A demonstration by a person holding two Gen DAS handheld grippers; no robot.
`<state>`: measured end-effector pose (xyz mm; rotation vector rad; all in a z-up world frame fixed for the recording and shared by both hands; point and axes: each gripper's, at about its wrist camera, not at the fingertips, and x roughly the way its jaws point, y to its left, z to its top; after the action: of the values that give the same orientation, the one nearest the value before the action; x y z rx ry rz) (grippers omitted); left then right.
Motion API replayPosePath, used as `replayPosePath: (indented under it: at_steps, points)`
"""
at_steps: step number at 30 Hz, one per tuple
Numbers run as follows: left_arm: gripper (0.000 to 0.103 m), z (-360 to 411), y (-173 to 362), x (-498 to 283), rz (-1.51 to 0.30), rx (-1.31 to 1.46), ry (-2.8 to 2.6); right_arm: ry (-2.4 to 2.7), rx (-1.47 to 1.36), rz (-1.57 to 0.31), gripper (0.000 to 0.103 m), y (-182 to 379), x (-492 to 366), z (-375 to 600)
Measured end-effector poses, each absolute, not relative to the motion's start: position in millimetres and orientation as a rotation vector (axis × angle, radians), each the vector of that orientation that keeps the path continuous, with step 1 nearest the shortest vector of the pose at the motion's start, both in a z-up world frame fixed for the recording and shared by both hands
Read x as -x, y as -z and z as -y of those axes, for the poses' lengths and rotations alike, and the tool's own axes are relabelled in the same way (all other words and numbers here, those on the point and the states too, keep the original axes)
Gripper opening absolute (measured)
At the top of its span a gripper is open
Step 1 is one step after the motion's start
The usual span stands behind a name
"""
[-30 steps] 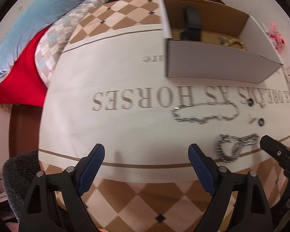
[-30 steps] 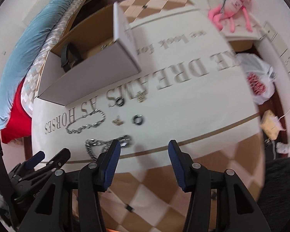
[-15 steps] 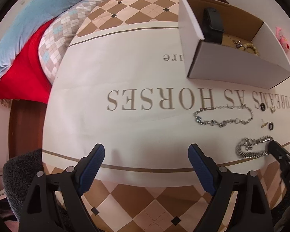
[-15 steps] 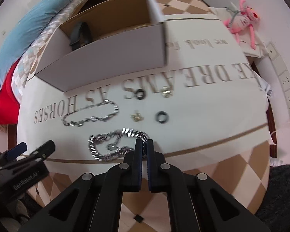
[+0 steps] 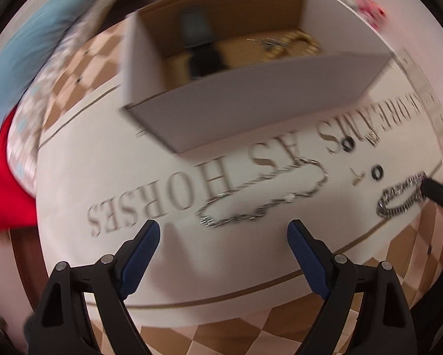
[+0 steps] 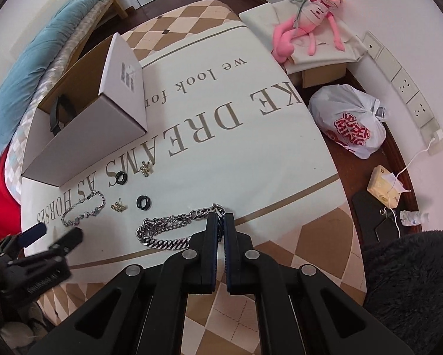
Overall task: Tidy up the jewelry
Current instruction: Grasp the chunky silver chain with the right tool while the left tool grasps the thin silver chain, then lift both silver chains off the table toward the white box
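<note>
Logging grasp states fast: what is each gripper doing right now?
Left gripper: open, holding nothing, above the thin chain.
Right gripper: shut on the thick silver chain, most of it lying on the cloth.

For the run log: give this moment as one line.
stage: pickup | right gripper: shut on thick chain | left gripper: open, near thin chain | box: open

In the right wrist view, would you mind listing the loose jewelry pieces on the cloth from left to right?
Thin silver chain → gold earring → black ring → thick silver chain, pinched at its right end by the right gripper.
</note>
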<state>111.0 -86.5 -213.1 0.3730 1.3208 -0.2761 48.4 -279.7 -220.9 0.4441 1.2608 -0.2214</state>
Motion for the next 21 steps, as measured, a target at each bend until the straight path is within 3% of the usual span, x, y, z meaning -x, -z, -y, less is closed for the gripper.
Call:
replayPosePath:
  at_steps: [3,5,7,9,11,14,21]
  points:
    - [0.087,99,213,-111,-1.306,-0.422,0.316,0.225,-0.472,-1.275,0.004,228,-48,286]
    - [0.081,103,213,-111,-1.294,-0.43,0.347,0.223,-0.48,-1.274,0.004,229,-49,288]
    - [0.069,109,211,-111,-1.292,-0.417,0.386,0.223,-0.484,-1.276,0.004,231,-49,291]
    - [0.043,116,209,-110,-1.304,-0.401,0.437,0.222,-0.487,-1.278,0.004,231,-50,291]
    - [0.026,121,206,-109,-1.323,-0.403,0.484,0.22,-0.492,-1.281,0.004,231,-50,293]
    - [0.005,135,205,-105,-1.333,-0.437,0.517,0.218,-0.495,-1.284,0.004,232,-51,294]
    - [0.0,131,198,-95,-1.355,-0.348,0.486,0.195,-0.532,-1.264,0.004,226,-46,296]
